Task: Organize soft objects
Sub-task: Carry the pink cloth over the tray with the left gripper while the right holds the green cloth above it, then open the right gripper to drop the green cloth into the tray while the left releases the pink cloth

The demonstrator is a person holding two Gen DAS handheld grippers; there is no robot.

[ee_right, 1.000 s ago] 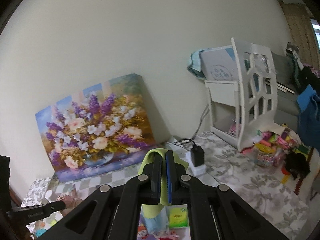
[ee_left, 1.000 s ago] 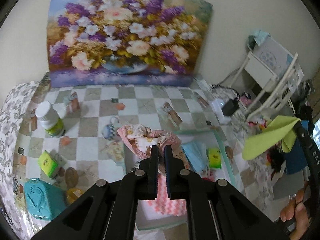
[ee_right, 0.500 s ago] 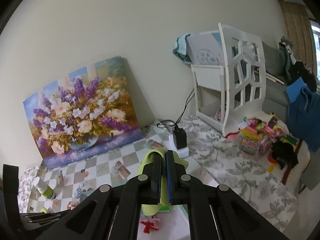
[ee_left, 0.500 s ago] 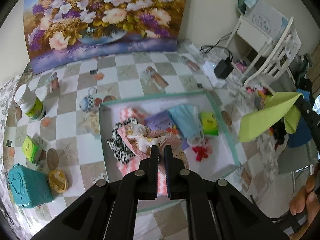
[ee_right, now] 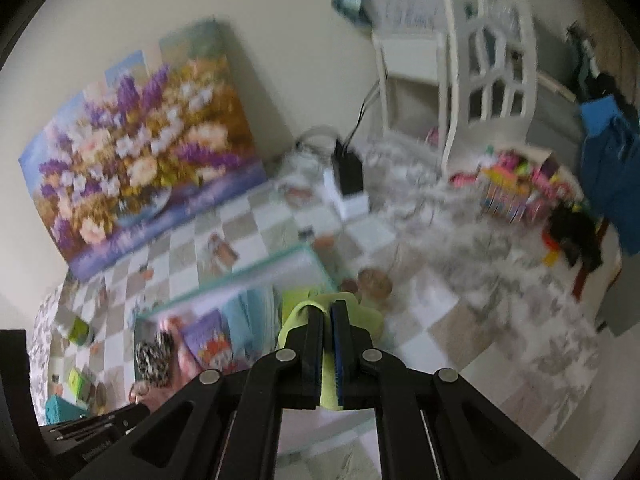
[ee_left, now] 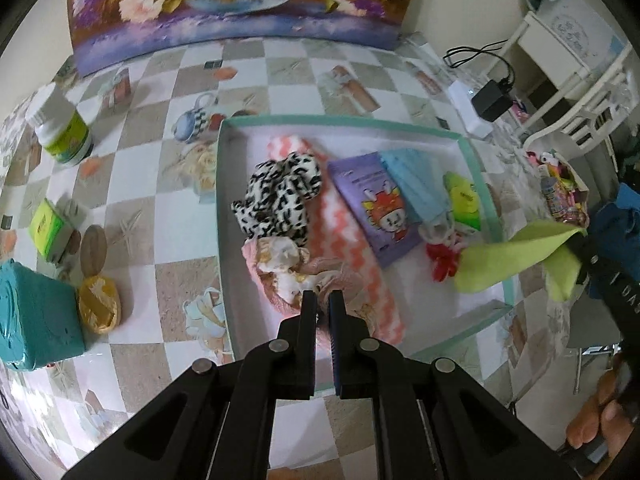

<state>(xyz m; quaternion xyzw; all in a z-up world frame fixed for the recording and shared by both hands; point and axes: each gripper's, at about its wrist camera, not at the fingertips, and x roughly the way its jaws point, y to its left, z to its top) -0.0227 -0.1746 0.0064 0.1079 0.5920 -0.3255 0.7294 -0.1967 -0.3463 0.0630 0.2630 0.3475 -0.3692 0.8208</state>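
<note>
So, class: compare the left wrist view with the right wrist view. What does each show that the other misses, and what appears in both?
Only the left wrist view shows the left gripper shut on the pink floral cloth, plus the yellow disc and red bow.

Only the right wrist view shows the blue garment.

Both show the teal-rimmed tray, leopard-print cloth and the green cloth held by the right gripper.

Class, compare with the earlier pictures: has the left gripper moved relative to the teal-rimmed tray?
Yes. The left gripper, holding the pink cloth, has come down toward the tray, which now looms larger.
</note>
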